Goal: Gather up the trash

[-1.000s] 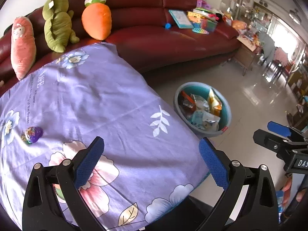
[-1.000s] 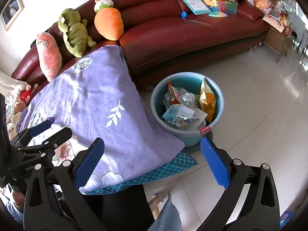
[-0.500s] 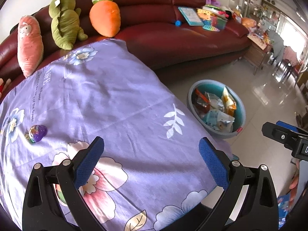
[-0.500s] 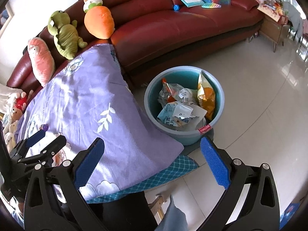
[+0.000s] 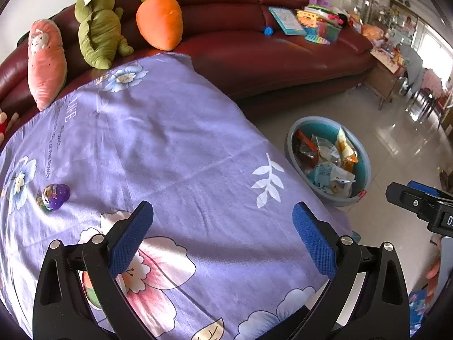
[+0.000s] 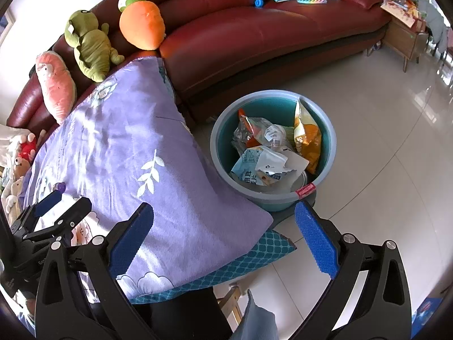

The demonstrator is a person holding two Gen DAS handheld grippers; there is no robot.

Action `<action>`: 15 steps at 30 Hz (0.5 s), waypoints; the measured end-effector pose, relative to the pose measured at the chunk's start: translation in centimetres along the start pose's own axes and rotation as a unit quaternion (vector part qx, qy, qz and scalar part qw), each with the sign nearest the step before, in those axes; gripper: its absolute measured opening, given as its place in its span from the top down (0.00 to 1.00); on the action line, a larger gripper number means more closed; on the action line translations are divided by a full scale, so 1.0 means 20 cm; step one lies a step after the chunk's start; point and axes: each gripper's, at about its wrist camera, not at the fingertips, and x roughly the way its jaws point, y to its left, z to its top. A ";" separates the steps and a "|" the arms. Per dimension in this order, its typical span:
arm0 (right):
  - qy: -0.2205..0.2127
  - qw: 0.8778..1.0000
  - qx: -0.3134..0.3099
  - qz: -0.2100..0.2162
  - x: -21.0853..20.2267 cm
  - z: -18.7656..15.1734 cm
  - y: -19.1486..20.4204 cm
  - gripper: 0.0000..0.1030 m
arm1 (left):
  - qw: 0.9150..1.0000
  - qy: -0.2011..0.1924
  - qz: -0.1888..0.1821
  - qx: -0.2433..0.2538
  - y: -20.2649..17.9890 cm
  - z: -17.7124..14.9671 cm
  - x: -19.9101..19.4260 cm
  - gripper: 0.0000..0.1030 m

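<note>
Nearest, the left gripper hangs over the purple floral cloth, its black plastic arms spread wide and the blue ribbed pads empty. The right gripper is equally agape, holding nothing, poised above the cloth's hanging corner, where a teal lattice-patterned underlayer peeks out over glossy pale floor tiles.

On the cloth, at about nine o'clock from the left gripper, lies the remaining piece of trash: a small shiny purple wrapper, rounded and crinkled, near a printed white flower. In the right wrist view it shows only as a purple sliver behind the left gripper's fingertip.

Farther out, at two o'clock from the left gripper and twelve o'clock from the right, a round basin, grey-blue outside and teal inside, stands on the floor just beside the cloth's edge. It holds crumpled foil and plastic snack bags, orange, silver and pale blue.

Beyond is a curved dark-red leather sofa with three soft plush toys: a pink one, a green one and an orange carrot.

Compared with a second ago, the left view has swung leftward, so the basin sits nearer its right edge, and the right camera has drawn closer above the basin.
</note>
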 end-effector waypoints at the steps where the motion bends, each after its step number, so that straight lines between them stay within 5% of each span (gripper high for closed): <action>1: 0.001 1.000 0.000 0.000 0.01 0.00 0.00 0.07 | 1.000 0.000 0.001 0.000 0.00 0.00 0.00 0.04; 15: 0.013 1.000 0.004 -0.002 0.08 0.04 -0.02 0.07 | 1.000 0.008 0.005 0.000 0.00 0.02 0.07 0.04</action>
